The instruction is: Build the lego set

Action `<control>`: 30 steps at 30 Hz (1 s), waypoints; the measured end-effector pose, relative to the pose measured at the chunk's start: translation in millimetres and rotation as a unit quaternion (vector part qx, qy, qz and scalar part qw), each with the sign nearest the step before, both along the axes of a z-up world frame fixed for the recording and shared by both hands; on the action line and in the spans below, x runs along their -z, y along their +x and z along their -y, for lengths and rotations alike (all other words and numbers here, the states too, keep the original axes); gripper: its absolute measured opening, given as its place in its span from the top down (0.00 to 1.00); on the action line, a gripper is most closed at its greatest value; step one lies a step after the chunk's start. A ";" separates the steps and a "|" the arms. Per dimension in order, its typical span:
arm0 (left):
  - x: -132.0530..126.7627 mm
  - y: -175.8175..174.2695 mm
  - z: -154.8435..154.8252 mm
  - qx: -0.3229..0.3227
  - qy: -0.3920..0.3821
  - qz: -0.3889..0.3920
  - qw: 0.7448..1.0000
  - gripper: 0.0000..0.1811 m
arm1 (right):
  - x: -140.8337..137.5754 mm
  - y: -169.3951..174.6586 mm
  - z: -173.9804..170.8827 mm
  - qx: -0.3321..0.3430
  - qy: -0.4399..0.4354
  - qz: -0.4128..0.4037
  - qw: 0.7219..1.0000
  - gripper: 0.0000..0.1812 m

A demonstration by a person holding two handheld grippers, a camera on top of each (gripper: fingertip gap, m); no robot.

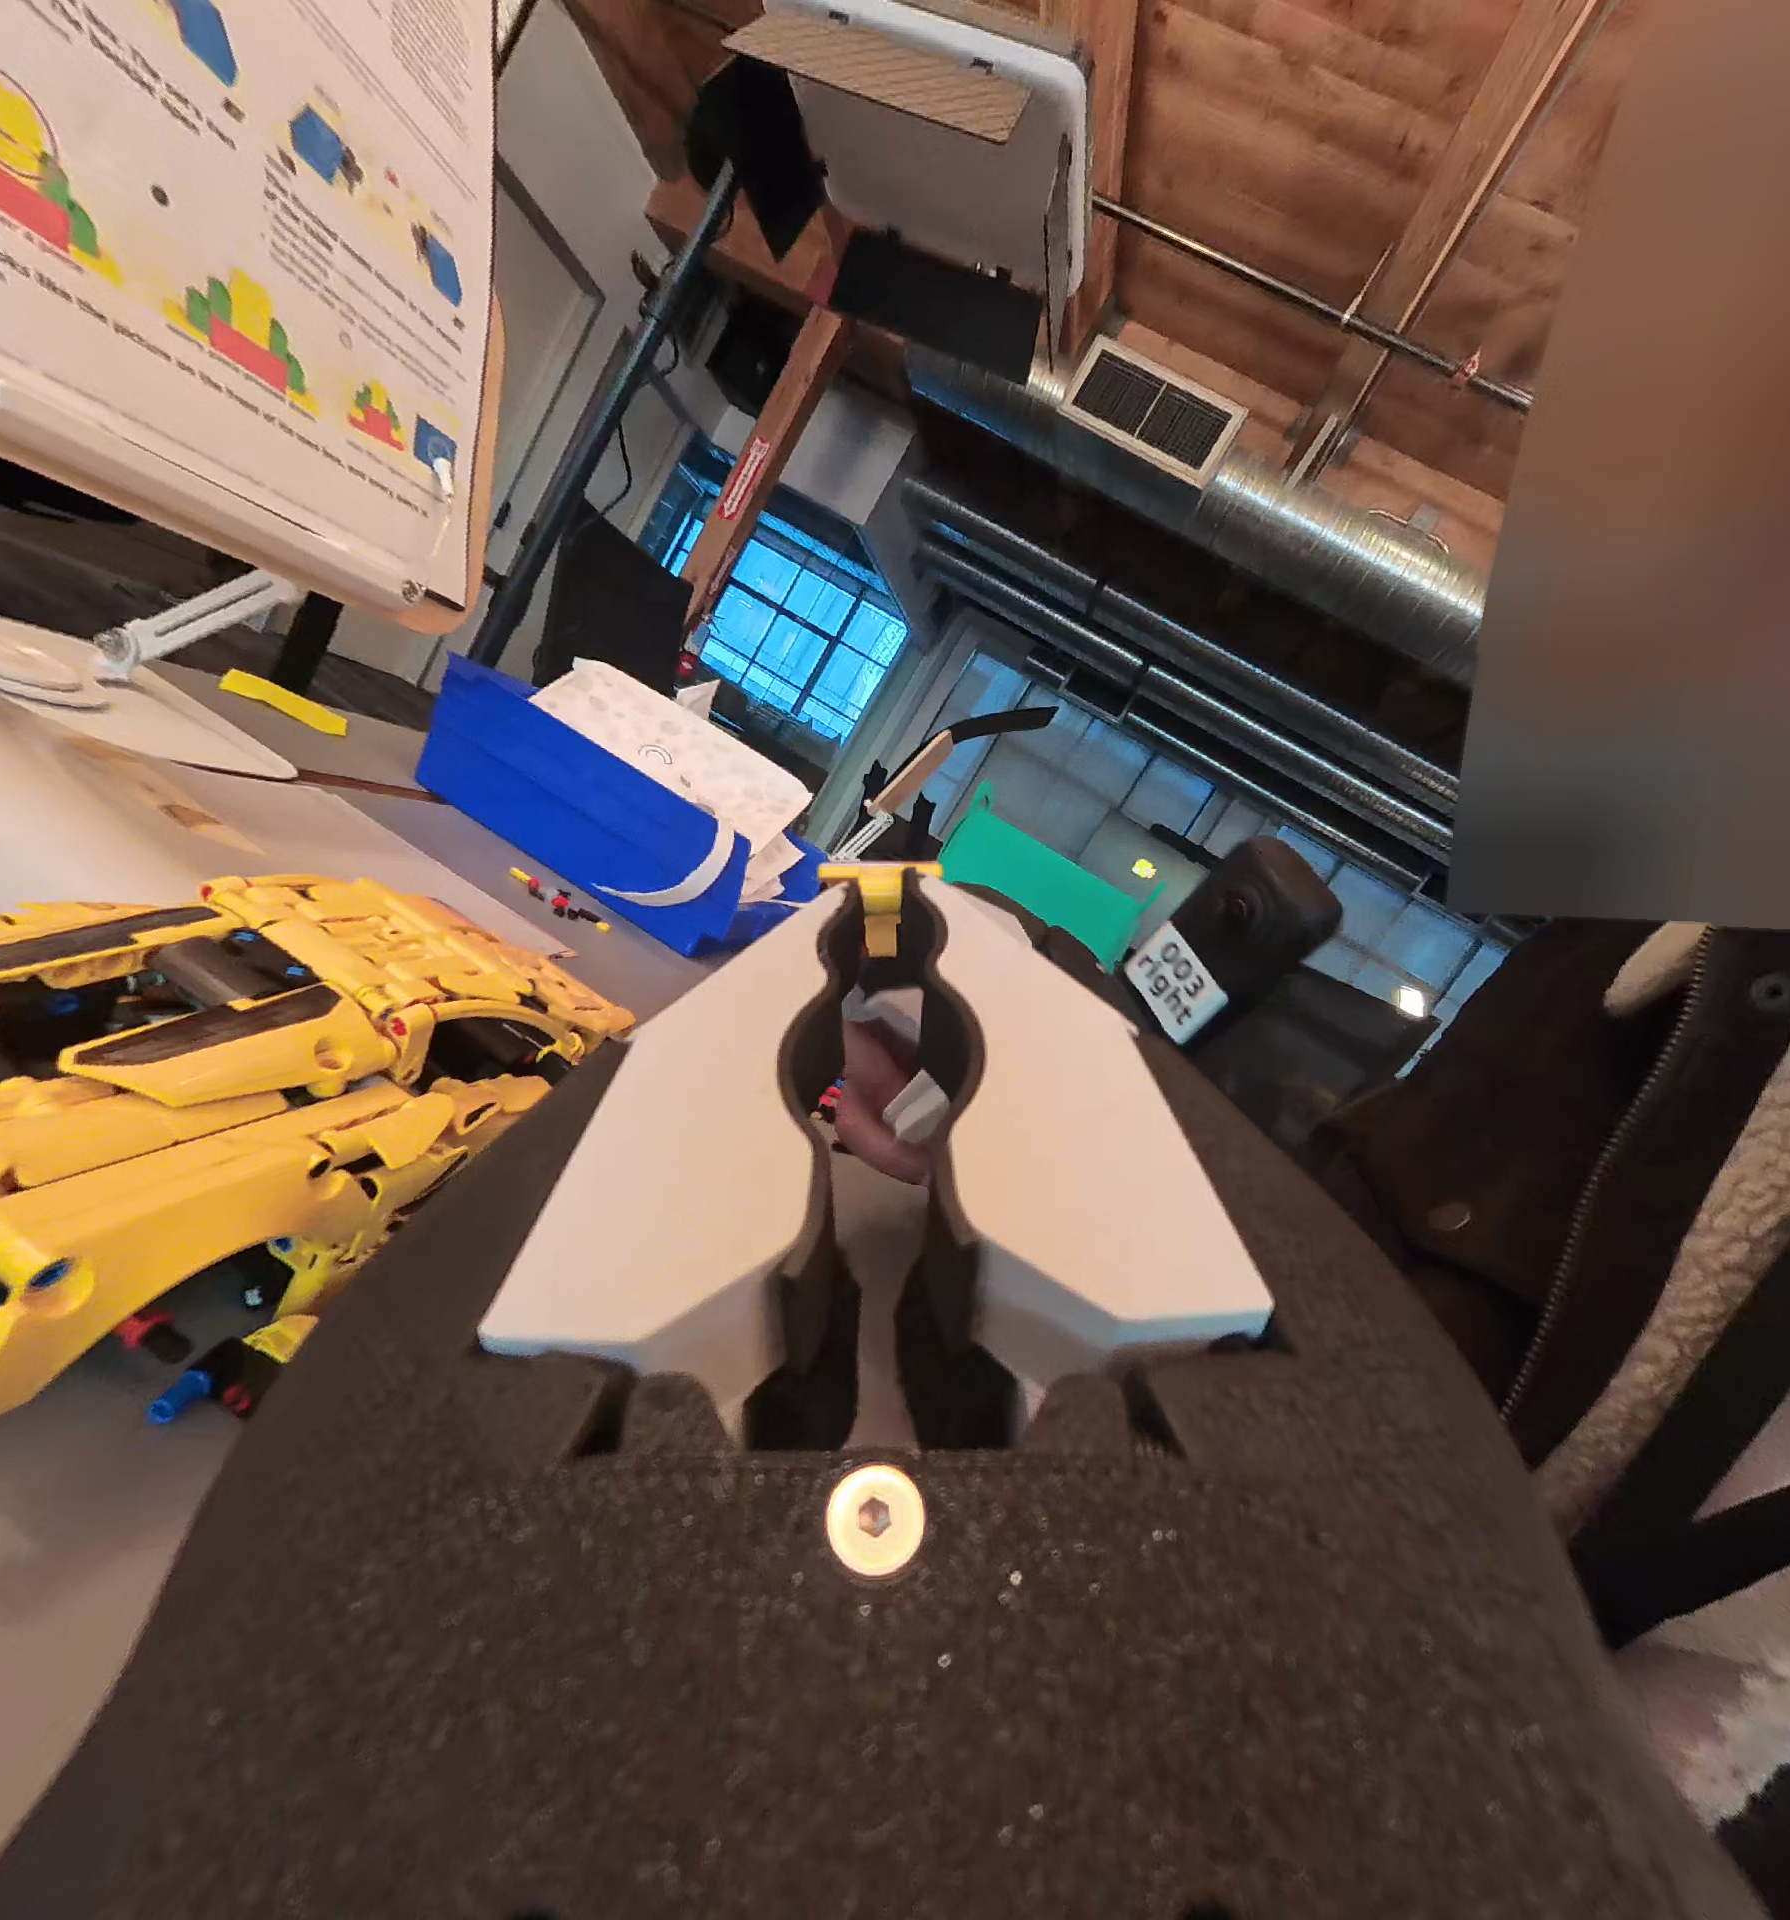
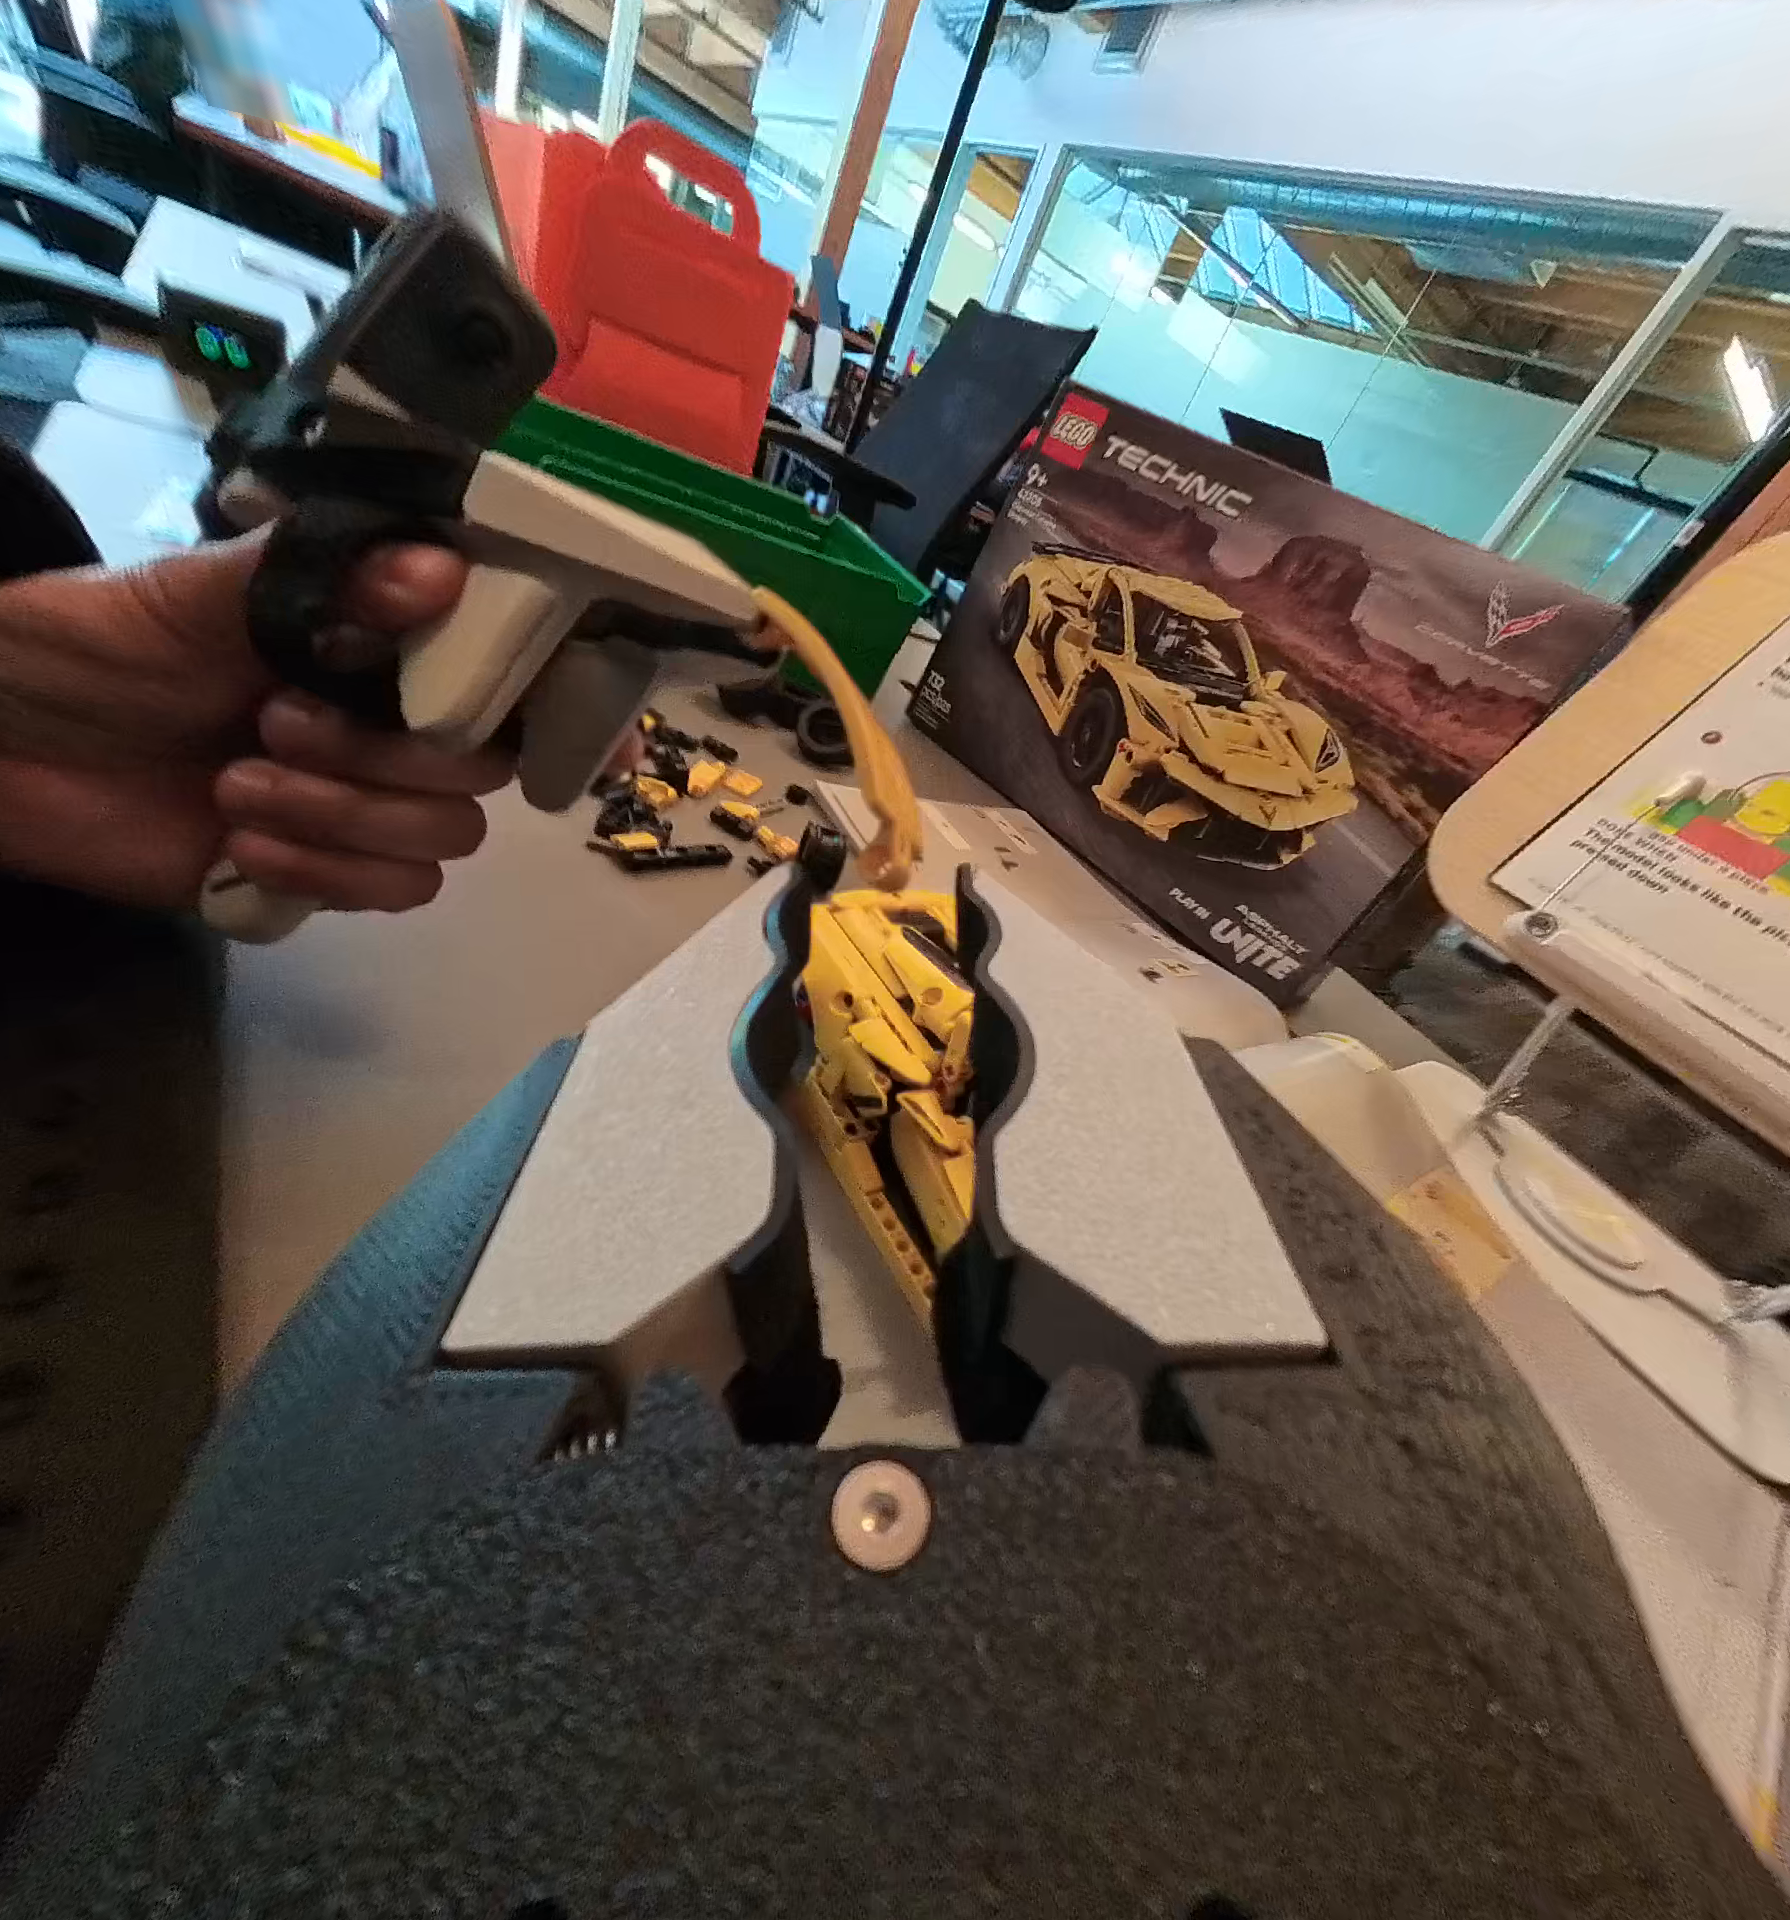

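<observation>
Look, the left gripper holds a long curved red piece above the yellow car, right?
Not red. The curved piece pinched in the left gripper is yellow, as the right wrist view shows. It does hang above the yellow car.

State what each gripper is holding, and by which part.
The left gripper pinches a curved yellow lego piece by one end, the rest hanging free. The right gripper seems to hold a small black piece at its fingers' ends; blur leaves that uncertain.
</observation>
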State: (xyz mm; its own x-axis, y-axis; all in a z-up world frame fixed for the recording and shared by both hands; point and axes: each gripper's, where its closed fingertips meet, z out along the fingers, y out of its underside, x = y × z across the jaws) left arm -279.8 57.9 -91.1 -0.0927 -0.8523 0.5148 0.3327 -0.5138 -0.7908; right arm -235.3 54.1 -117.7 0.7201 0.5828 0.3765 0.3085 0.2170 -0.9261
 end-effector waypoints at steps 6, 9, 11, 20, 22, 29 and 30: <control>1.0 0.7 -0.4 0.000 -0.006 0.000 1.000 0.97 | -21.9 5.9 8.9 -0.030 0.011 -0.064 0.997 0.90; 4.9 2.0 -2.9 -0.003 -0.014 -0.009 1.000 0.96 | -18.3 3.2 10.1 -0.002 0.066 -0.002 0.998 0.91; 6.6 4.1 -2.2 0.001 -0.018 -0.012 1.000 0.96 | -10.2 -2.1 9.7 0.005 0.078 0.036 0.996 0.92; 10.4 7.1 -0.7 -0.004 -0.010 -0.029 1.000 0.96 | -8.4 4.8 1.7 0.035 0.102 0.079 0.991 1.00; 13.2 9.5 0.6 -0.005 -0.004 -0.041 0.999 0.97 | -9.6 8.6 -0.7 0.040 0.106 0.081 0.990 1.00; 23.5 16.6 3.9 -0.034 0.064 -0.115 0.991 0.96 | -2.3 18.7 -9.0 0.040 0.031 0.030 0.998 0.94; 23.2 16.1 4.5 -0.040 0.082 -0.122 0.988 0.96 | -1.3 18.1 -7.8 0.026 0.012 0.017 0.999 0.93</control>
State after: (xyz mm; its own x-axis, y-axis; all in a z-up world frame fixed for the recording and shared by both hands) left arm -263.7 53.5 -114.3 0.0877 -0.9254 0.3686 0.1568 -0.3526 -0.9225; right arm -217.2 62.0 -116.4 0.7356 0.5354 0.4149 0.3509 0.2227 -0.9096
